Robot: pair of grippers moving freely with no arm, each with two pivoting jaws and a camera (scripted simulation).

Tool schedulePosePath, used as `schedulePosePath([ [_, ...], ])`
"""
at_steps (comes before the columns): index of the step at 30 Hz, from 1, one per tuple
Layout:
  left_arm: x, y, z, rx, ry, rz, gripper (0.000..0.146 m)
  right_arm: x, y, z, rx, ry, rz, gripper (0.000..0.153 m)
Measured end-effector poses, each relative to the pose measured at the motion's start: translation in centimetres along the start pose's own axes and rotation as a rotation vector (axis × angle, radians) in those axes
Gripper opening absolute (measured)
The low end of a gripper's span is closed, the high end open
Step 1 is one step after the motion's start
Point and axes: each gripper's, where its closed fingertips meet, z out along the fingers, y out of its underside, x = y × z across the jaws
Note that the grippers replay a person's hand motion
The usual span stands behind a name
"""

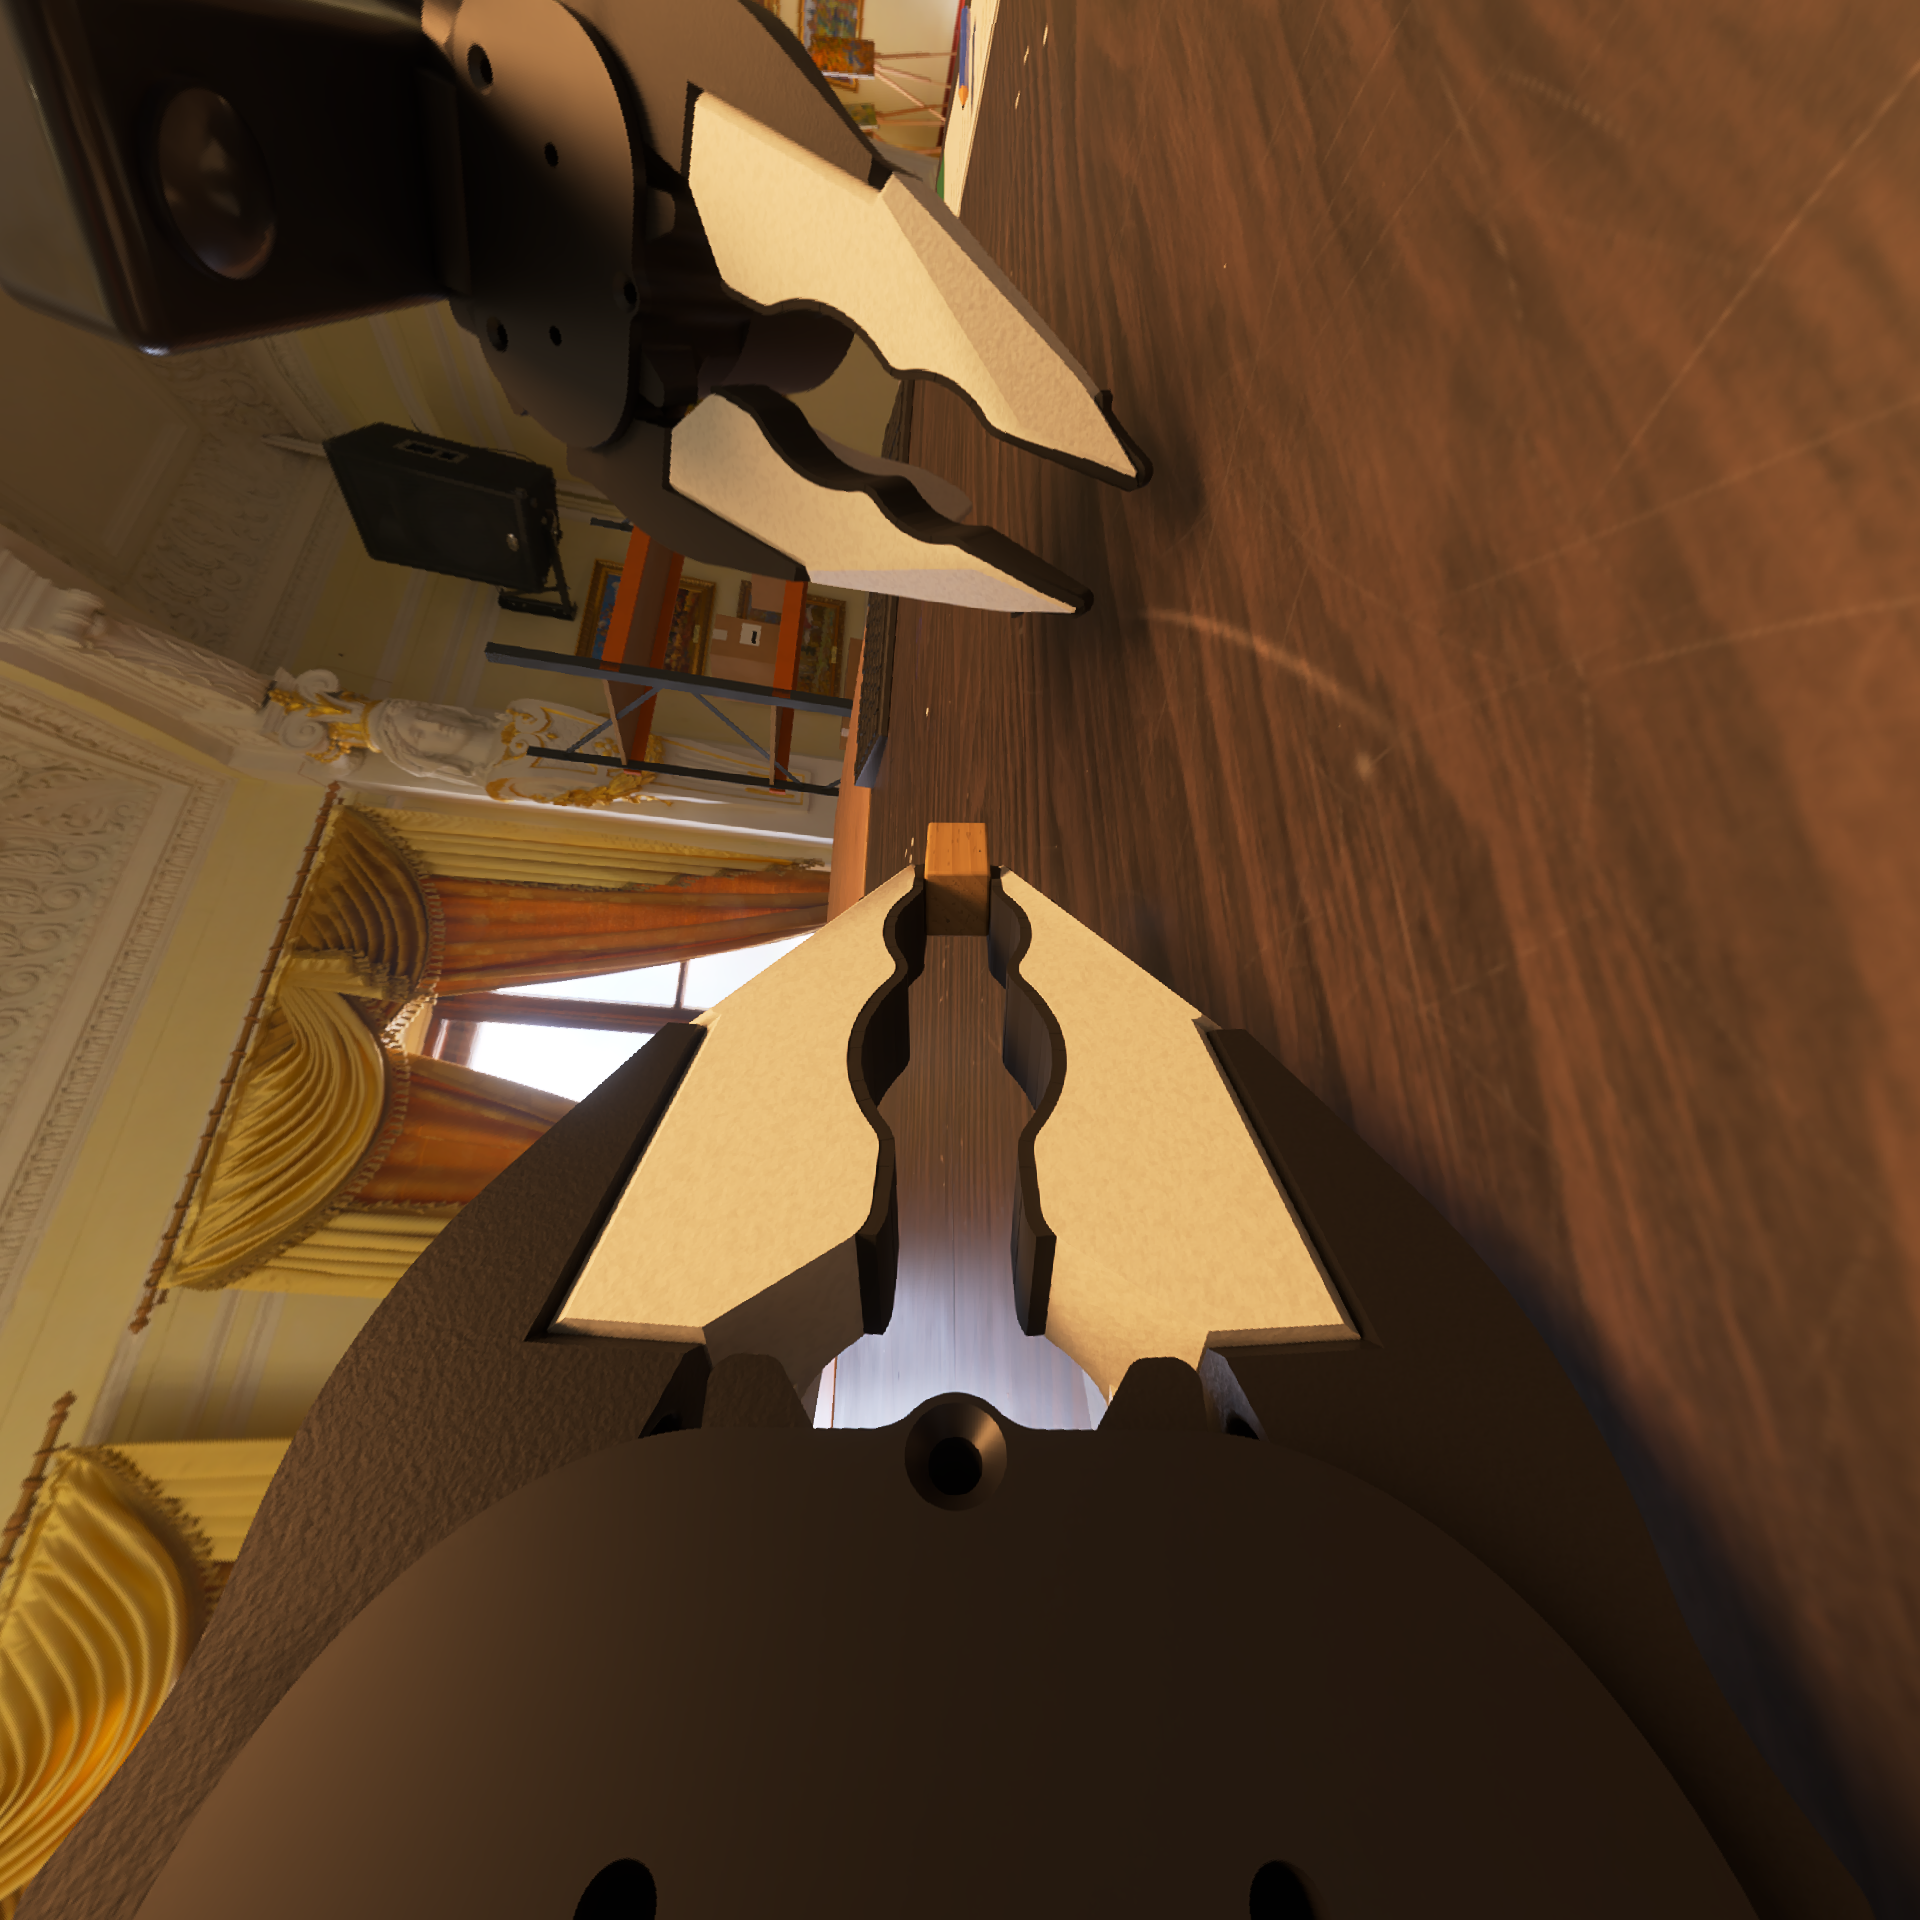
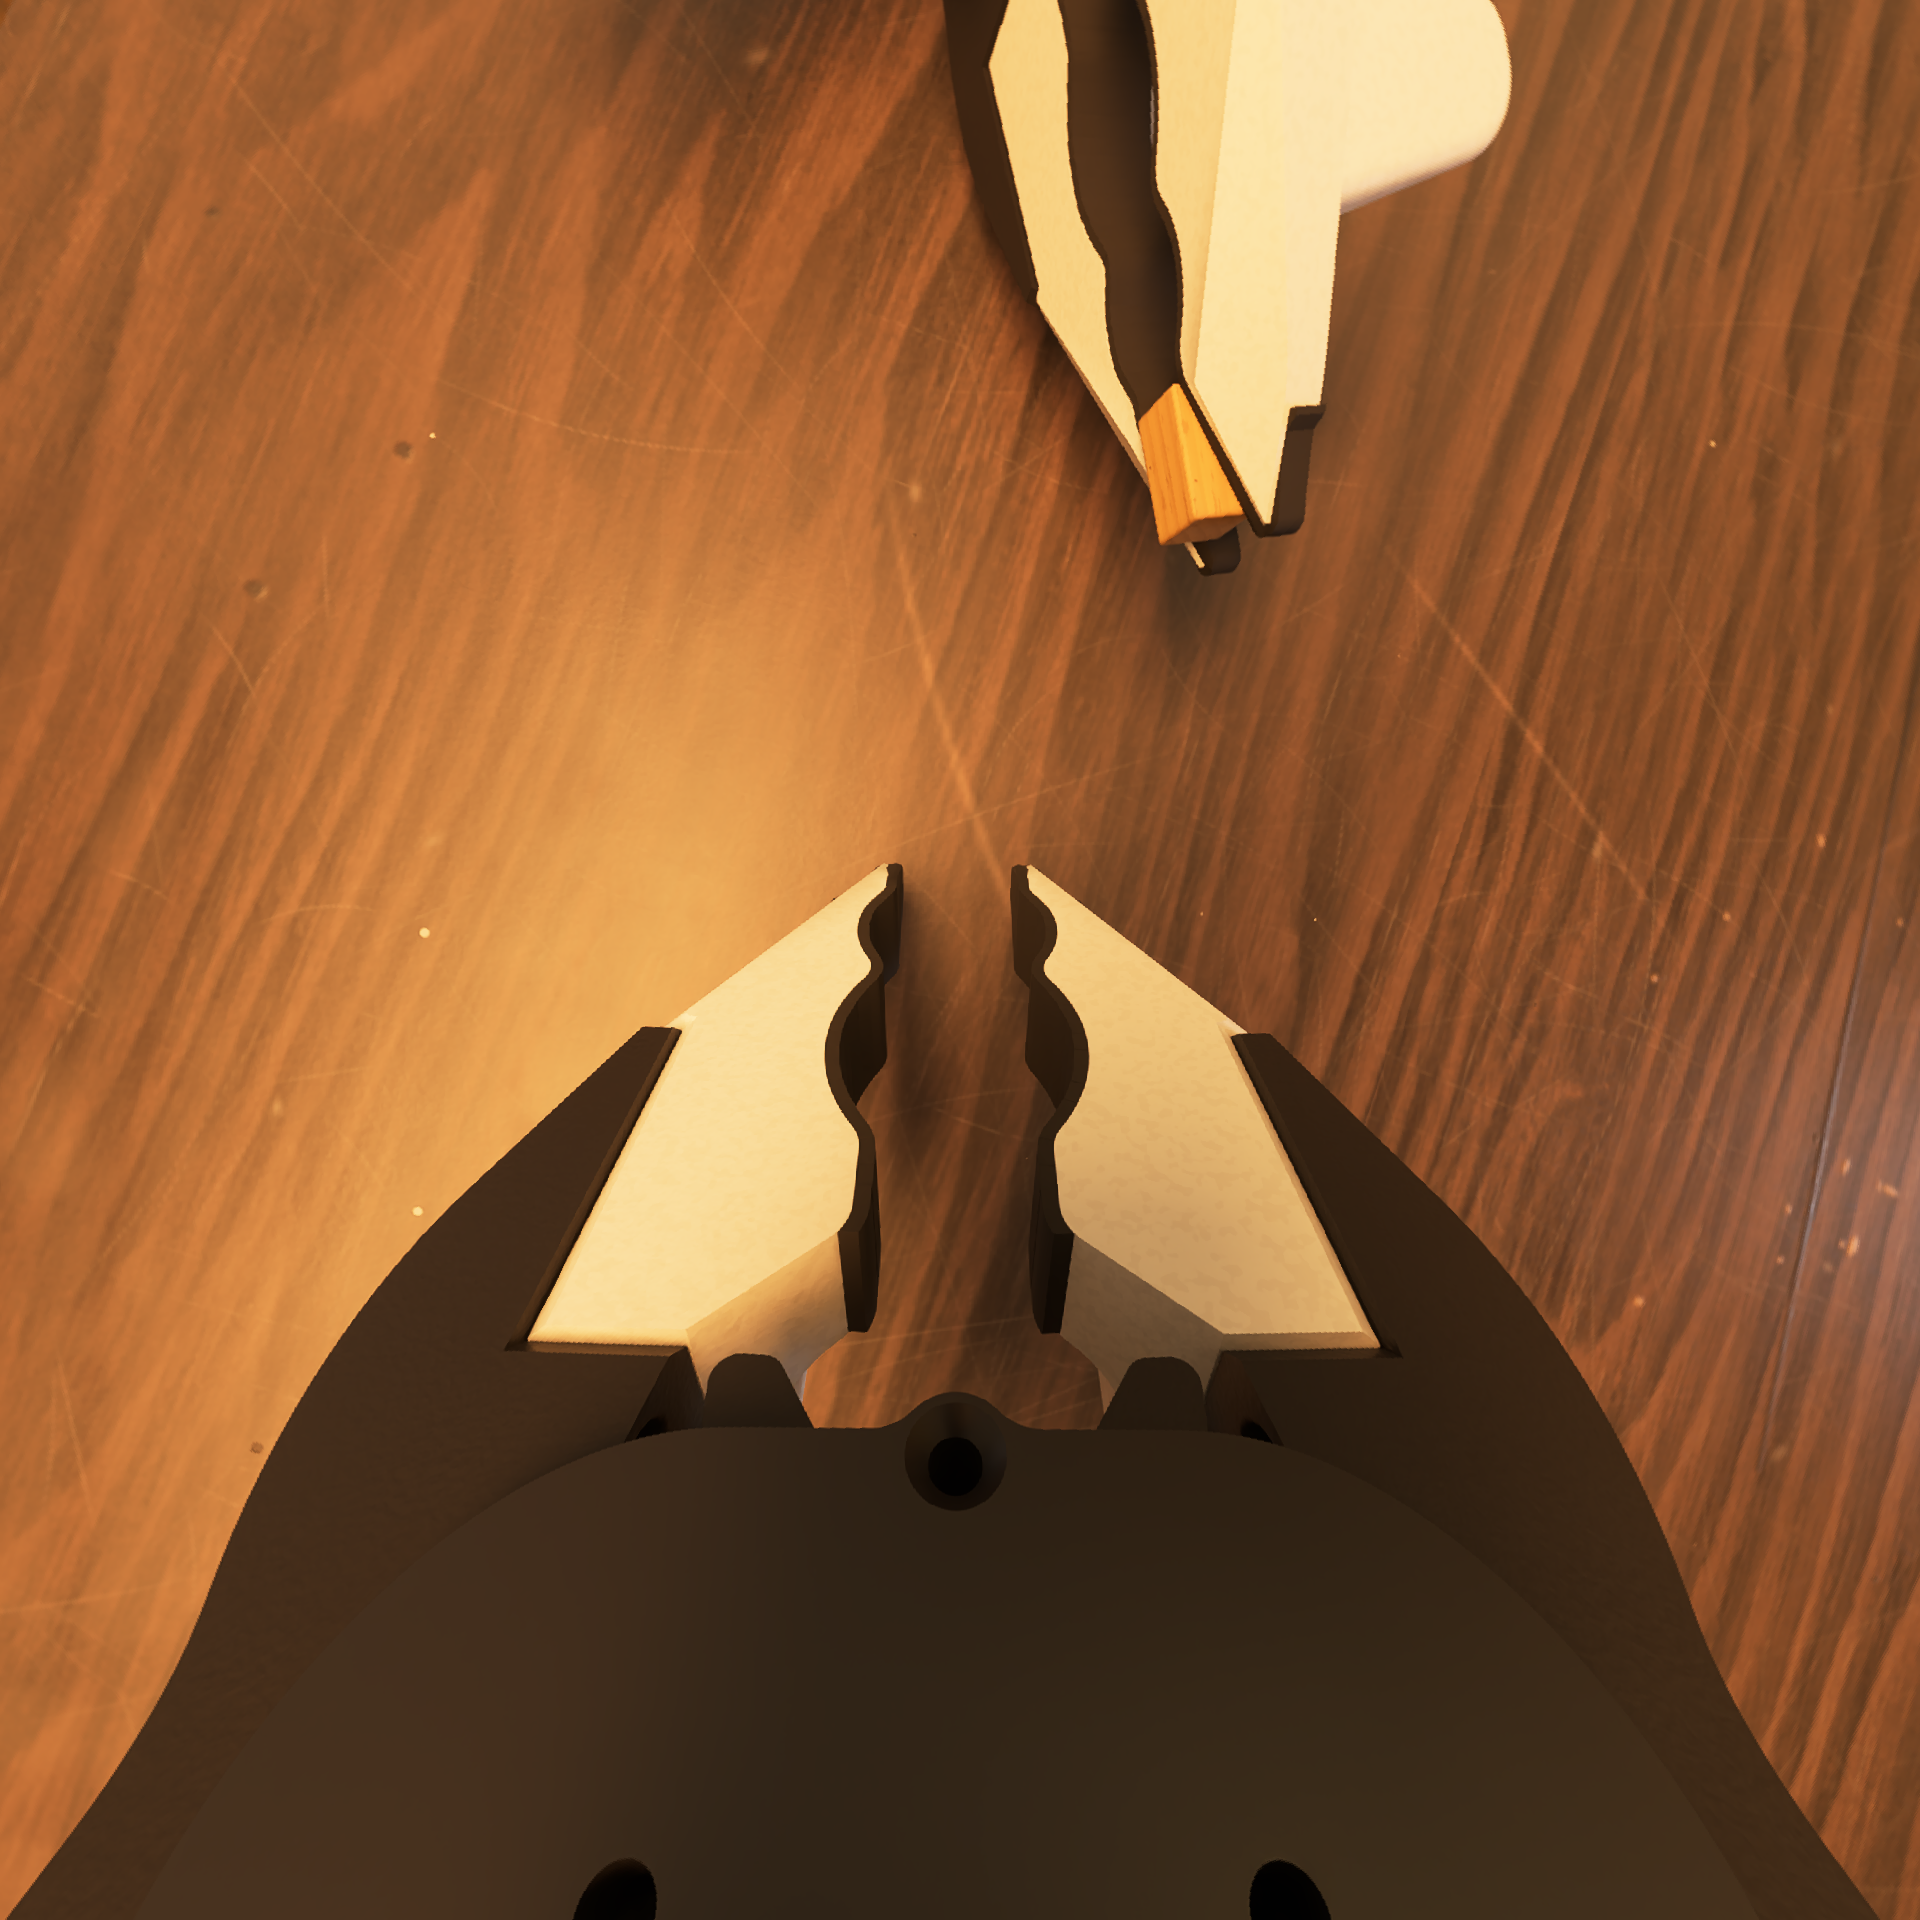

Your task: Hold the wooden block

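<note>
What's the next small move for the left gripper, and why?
Probably none beyond keeping the squeeze steady. The left gripper pinches the wooden block only at its fingertips, with part of the block sticking out past them. The right gripper is open and empty over the table, so it adds no support.

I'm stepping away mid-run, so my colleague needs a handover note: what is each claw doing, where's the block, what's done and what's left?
Left claw: shut on the wooden block, pinched at its fingertips, apparently lifted off the wooden table.
Right claw: open, empty, hovering over the table, apart from the block.
Done: block grasped.
Left: keep holding; the tip grip is shallow, so avoid jerks.
</note>
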Motion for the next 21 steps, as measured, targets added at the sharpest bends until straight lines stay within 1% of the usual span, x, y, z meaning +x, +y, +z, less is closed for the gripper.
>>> schedulePosePath([
  [4, 0.02, -0.03, 0.02, 0.004, 0.002, -0.003, 0.010, 0.13, -0.14, 0.21, -0.007, -0.059, -0.015, 0.019],
  [7, 0.03, -0.04, 0.05, 0.005, 0.004, -0.006, 0.010, 0.35, -0.09, 0.18, -0.024, -0.088, -0.013, 0.016],
  [15, 0.05, -0.01, 0.13, 0.004, 0.006, -0.009, 0.010, 0.46, -0.01, 0.31, -0.052, -0.118, -0.029, 0.005],
  [19, 0.04, -0.02, 0.17, 0.004, 0.005, -0.008, 0.010, 0.43, -0.24, 0.16, -0.039, -0.125, -0.004, 0.000],
  [21, -0.04, -0.05, 0.17, 0.004, 0.000, -0.006, 0.010, 0.56, -0.50, -0.09, -0.019, -0.109, 0.004, 0.000],
])
